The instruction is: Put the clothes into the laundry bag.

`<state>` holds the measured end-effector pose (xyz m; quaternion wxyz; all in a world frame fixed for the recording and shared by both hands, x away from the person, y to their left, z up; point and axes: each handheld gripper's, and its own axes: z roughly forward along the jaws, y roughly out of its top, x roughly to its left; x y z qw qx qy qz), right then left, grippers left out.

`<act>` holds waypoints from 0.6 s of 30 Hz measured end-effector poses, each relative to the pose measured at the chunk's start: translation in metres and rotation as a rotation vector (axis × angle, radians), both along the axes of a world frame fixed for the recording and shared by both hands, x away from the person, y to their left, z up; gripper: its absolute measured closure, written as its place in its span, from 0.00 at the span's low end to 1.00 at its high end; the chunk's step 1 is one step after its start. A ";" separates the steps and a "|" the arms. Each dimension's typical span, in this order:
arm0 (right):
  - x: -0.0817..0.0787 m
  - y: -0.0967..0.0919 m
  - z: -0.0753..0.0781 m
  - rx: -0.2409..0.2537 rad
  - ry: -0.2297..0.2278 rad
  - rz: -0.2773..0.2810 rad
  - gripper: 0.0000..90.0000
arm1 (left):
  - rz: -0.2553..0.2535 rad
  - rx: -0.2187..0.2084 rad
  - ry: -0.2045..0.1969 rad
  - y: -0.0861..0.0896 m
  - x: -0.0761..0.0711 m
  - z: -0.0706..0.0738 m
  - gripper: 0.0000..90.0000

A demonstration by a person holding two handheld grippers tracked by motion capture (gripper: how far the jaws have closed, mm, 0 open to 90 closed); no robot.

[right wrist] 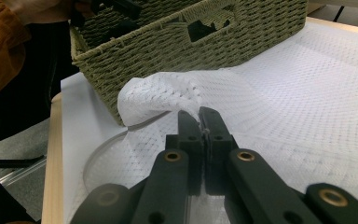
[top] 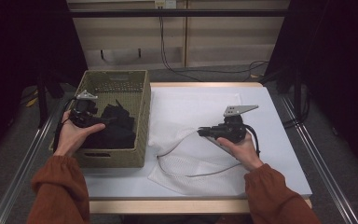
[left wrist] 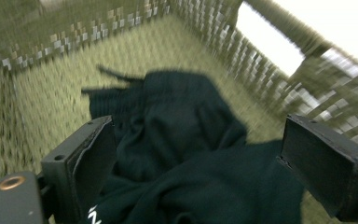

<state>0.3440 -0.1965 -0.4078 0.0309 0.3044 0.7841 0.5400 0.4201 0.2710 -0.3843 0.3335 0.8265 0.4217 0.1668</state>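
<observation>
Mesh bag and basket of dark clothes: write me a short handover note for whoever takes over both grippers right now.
Left gripper: jaws wide open, inside the woven basket over the black clothing; nothing gripped.
Right gripper: shut on a fold of the white mesh bag, lifting that edge beside the basket.
Things: the clothing lies in the basket; the rest of the mesh bag lies flat on the white table.
Done: bag edge pinched and raised.
Left: probably grasp the clothing and move it into the bag.

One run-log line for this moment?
left claw: open over black garment in basket | right claw: shut on mesh bag
</observation>
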 end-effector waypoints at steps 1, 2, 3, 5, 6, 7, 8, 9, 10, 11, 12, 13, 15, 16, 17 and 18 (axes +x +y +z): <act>0.000 0.000 0.000 0.000 -0.002 0.001 0.99 | -0.001 0.019 0.026 0.000 0.003 -0.004 0.10; 0.000 0.000 0.000 0.000 -0.002 0.002 0.99 | 0.001 0.027 0.056 0.001 0.005 -0.008 0.10; 0.000 0.000 0.000 0.000 -0.002 0.001 0.99 | 0.002 0.041 0.077 0.002 0.008 -0.012 0.10; 0.001 -0.001 0.000 0.002 -0.001 -0.003 0.99 | 0.014 0.058 0.127 0.005 0.012 -0.019 0.09; 0.001 -0.001 0.000 0.001 0.002 -0.005 0.99 | 0.018 0.075 0.140 0.005 0.013 -0.022 0.09; 0.001 -0.001 0.000 0.000 0.002 -0.004 0.99 | 0.013 0.078 0.159 0.005 0.014 -0.023 0.09; 0.001 -0.002 0.000 0.000 0.000 -0.005 0.99 | 0.011 0.068 0.173 0.005 0.014 -0.024 0.10; 0.000 -0.002 0.000 0.003 0.001 -0.006 0.99 | 0.002 0.089 0.178 0.006 0.015 -0.025 0.10; 0.001 -0.002 0.001 0.004 0.000 -0.004 0.99 | -0.004 0.098 0.195 0.005 0.016 -0.026 0.10; 0.001 -0.002 0.001 0.004 0.001 -0.005 0.99 | 0.004 0.087 0.203 0.004 0.017 -0.028 0.10; 0.001 -0.002 0.000 0.004 0.001 -0.006 0.99 | -0.003 0.093 0.221 0.003 0.018 -0.029 0.10; 0.001 -0.002 0.000 0.002 0.002 -0.006 0.99 | -0.012 0.102 0.238 0.002 0.020 -0.031 0.09; 0.000 -0.001 0.000 -0.001 0.002 -0.004 0.99 | -0.019 0.100 0.274 0.000 0.021 -0.033 0.08; 0.000 -0.001 0.000 -0.001 0.002 -0.004 0.99 | -0.017 0.106 0.286 -0.001 0.022 -0.035 0.07; 0.000 -0.001 0.000 -0.001 0.001 -0.003 0.99 | -0.028 0.108 0.316 -0.001 0.023 -0.037 0.07; 0.000 -0.001 0.000 -0.002 0.001 -0.002 0.99 | -0.003 0.091 0.334 -0.003 0.022 -0.041 0.07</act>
